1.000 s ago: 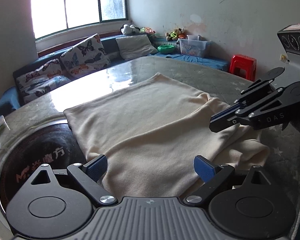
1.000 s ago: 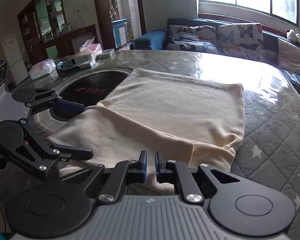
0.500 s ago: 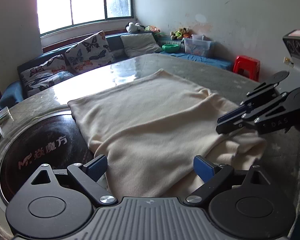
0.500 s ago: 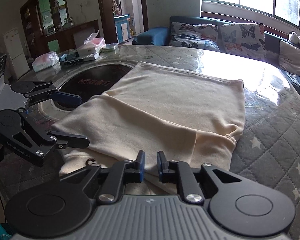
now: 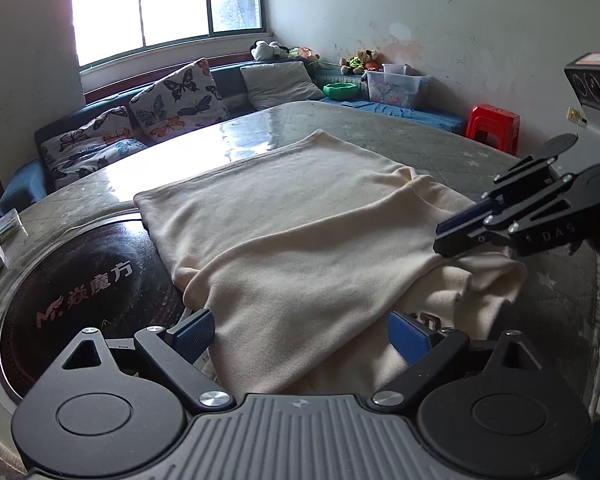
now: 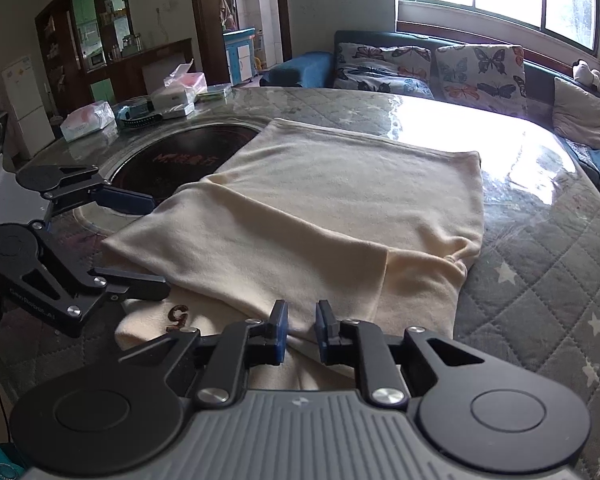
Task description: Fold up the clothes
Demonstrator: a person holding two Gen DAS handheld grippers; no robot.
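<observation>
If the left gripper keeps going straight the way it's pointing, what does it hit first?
Most likely the cream garment: the left gripper, open, points down at the folded cloth lying right between and beyond its fingers. Depth is hard to judge.

A lived-in home, a living and dining room in one. A sofa (image 6: 428,60) with butterfly cushions (image 5: 180,98) runs under the window (image 5: 168,0) at the top of both views. Soft toys (image 5: 356,60) and a red stool (image 5: 492,124) sit at upper right of the left view; a fridge (image 6: 24,104) and a glass-fronted cabinet (image 6: 96,28) stand at upper left of the right view.
</observation>
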